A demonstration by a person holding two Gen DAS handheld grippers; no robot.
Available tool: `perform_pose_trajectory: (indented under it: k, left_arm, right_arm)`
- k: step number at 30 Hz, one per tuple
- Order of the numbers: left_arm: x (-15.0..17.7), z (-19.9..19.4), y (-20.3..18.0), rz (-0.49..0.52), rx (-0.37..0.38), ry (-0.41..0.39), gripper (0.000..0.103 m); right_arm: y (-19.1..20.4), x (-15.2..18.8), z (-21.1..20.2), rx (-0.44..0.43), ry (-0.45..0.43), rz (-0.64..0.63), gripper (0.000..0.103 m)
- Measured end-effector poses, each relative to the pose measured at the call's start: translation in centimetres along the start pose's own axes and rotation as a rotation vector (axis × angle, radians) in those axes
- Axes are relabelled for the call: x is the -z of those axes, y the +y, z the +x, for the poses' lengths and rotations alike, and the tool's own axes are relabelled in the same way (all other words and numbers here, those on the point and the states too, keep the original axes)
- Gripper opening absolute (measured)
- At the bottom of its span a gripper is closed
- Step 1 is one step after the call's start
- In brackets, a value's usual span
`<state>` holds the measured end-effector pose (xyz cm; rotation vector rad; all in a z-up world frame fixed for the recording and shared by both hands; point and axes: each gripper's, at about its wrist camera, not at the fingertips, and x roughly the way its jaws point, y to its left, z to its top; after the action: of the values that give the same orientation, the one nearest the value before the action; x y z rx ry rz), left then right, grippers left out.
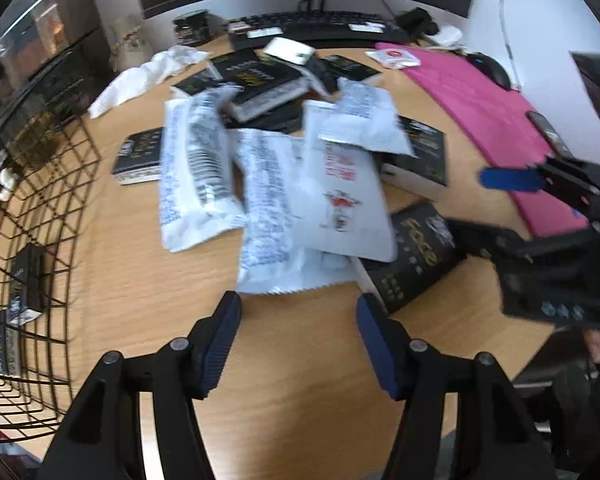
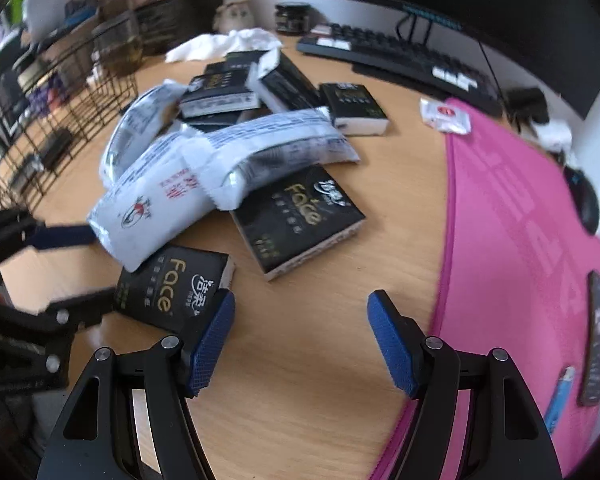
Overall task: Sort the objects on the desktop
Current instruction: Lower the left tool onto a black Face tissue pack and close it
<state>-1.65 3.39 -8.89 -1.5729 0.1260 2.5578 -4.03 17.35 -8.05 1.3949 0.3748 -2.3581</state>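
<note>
Blue-padded left hand-held gripper (image 1: pixel 298 306) and right hand-held gripper (image 2: pixel 300 306) tilted down, spread, empty; packets (image 1: pixel 268 200) just ahead on surface (image 1: pixel 300 360).

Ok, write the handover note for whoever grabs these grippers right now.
Left gripper: open, empty, above the desk edge by the white packets.
Right gripper: open, empty, beside the nearest black Face tissue pack.
Pile of white packets and black tissue packs sits mid-desk; a few black packs already lie in the wire basket on the left.
Left to do: most of the pile is unsorted.
</note>
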Motion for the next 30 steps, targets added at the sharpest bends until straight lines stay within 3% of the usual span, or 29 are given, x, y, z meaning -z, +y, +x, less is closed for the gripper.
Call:
perform_pose_trajectory:
  k: [6, 10, 14, 17, 22, 24, 30]
  left_arm:
    - [-0.6, -0.2, 2.9, -0.064, -0.053, -0.012, 0.065]
    - [-0.6, -0.9, 3.9, -0.091, -0.042, -0.019, 0.066]
    - [-0.6, -1.9, 3.8, -0.111, -0.023, -0.025, 0.066]
    - [-0.3, -2.4, 2.4, -0.071, 0.021, -0.007, 0.066]
    - [0.0, -2.1, 1.0, -0.034, -0.015, 0.024, 0.066]
    - [0.1, -2.0, 1.4, -0.052, 0.002, 0.033, 0.066]
    - [0.0, -1.8, 2.5, -0.082, -0.049, 0.017, 0.066]
  right_arm:
    - [2.2, 0.4, -0.1, -0.122, 0.033, -0.052, 0.069]
    - [3.5, 0.6, -0.8, -0.226, 0.033, -0.076, 0.069]
    - [2.8, 0.4, -1.3, -0.167, 0.009, -0.04, 0.069]
    - [1.5, 0.0, -1.5, -0.14, -0.02, 0.018, 0.069]
    - [0.5, -0.6, -0.6, -0.097, -0.04, 0.064, 0.069]
    - [0.9, -0.5, 0.0, -0.118, -0.027, 0.05, 0.069]
    - [3.0, -0.2, 0.3, -0.126, -0.008, -0.016, 0.069]
